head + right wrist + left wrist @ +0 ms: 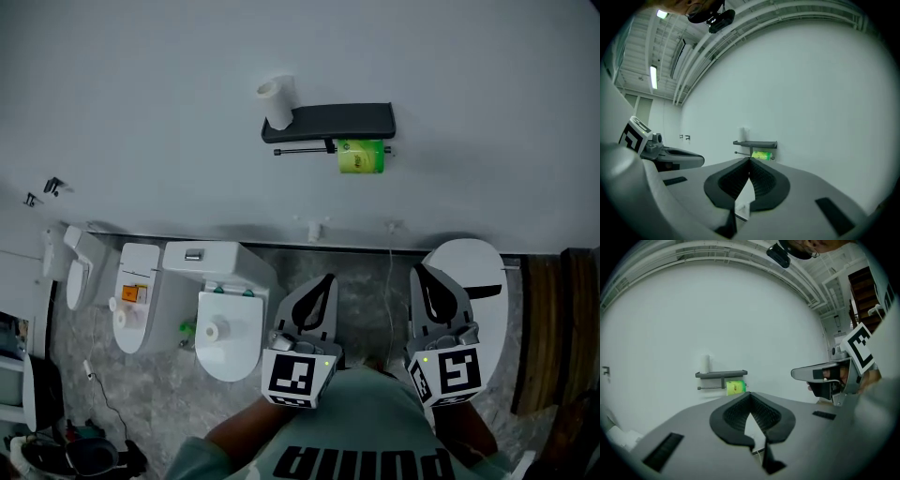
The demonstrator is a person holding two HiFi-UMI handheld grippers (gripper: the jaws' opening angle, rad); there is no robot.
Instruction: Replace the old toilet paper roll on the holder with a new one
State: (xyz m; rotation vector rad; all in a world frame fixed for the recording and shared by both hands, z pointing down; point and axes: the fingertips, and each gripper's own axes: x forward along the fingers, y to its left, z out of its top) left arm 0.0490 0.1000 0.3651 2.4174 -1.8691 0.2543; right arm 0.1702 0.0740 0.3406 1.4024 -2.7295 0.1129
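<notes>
Head view, looking steeply down: a plain white wall (141,94) fills the upper half, and a grey mottled floor (366,281) runs along the bottom. Three white toilets stand in a row at lower left, against the wall. The nearest toilet (230,328) is just left of your left gripper.

A black holder (337,120) is fixed to the wall near the middle. It is a flat shelf with a thin bar beneath it. Your two grippers sit side by side at the bottom, both pointing toward the wall and well apart from the holder.

Your left gripper (324,281) has its jaws closed tip to tip with nothing between them, as the left gripper view shows. Your right gripper (419,274) is closed the same way and also empty, as the right gripper view shows.

A green roll (361,157) hangs on the bar at its right end, under the shelf. A white roll (277,101) stands upright on the shelf's left end. Both gripper views show the holder small and far off, straight ahead above the jaw tips.
</notes>
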